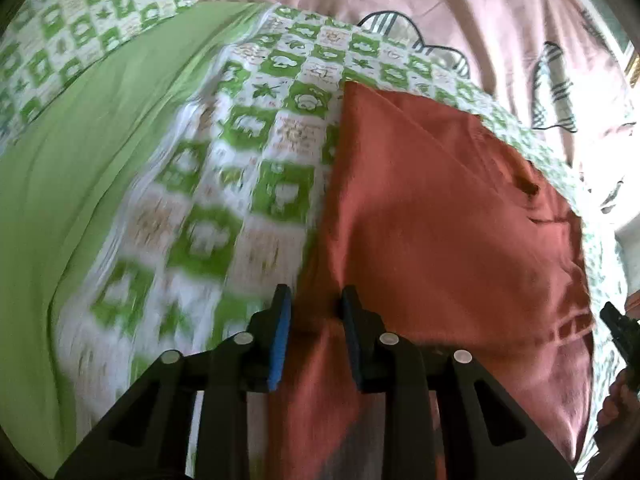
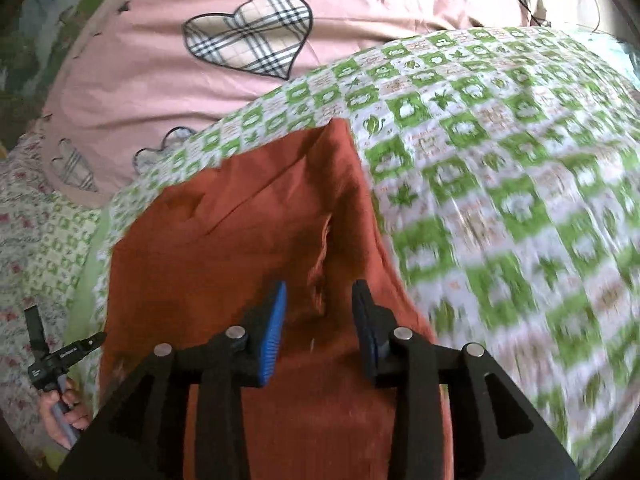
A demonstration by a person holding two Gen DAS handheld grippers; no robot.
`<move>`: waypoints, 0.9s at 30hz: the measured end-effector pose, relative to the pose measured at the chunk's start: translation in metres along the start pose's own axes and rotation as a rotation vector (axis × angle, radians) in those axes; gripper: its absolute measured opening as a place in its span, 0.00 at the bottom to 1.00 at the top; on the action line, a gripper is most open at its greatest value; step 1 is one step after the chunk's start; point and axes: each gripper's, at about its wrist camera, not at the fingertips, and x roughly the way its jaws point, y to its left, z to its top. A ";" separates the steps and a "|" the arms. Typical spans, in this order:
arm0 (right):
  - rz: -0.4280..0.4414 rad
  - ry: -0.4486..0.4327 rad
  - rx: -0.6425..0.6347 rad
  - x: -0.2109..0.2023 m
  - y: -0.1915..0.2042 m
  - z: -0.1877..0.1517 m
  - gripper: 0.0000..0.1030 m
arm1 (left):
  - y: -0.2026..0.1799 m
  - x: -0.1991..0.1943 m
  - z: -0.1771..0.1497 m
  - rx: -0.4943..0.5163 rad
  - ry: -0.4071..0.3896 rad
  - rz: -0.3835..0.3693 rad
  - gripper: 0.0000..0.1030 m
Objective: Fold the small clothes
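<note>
A rust-red garment point(image 1: 440, 220) lies folded flat on a green-and-white checked bedspread point(image 1: 240, 140). My left gripper point(image 1: 316, 316) hangs low over the garment's left edge. Its jaws stand a little apart, with the cloth's edge in the gap and no pad visibly pressing on it. In the right wrist view the same garment point(image 2: 240, 220) shows a pocket slit and a diagonal crease. My right gripper point(image 2: 320, 312) is open above the near right part of the garment, just right of the slit, with nothing pinched between its blue pads.
A pink sheet with plaid hearts point(image 2: 160, 80) covers the bed beyond the checked bedspread point(image 2: 500, 160). A plain green cloth point(image 1: 80, 160) lies on the left. A hand holding a black handle point(image 2: 60, 360) shows at the left edge, and floral fabric lies beside it.
</note>
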 end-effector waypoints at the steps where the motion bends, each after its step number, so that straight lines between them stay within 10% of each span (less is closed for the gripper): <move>1: 0.008 0.006 -0.003 -0.006 0.001 -0.009 0.35 | 0.001 -0.007 -0.009 0.001 -0.001 -0.006 0.26; 27: 0.087 0.046 -0.030 -0.096 -0.016 -0.128 0.39 | 0.034 -0.097 -0.200 0.038 0.089 -0.189 0.56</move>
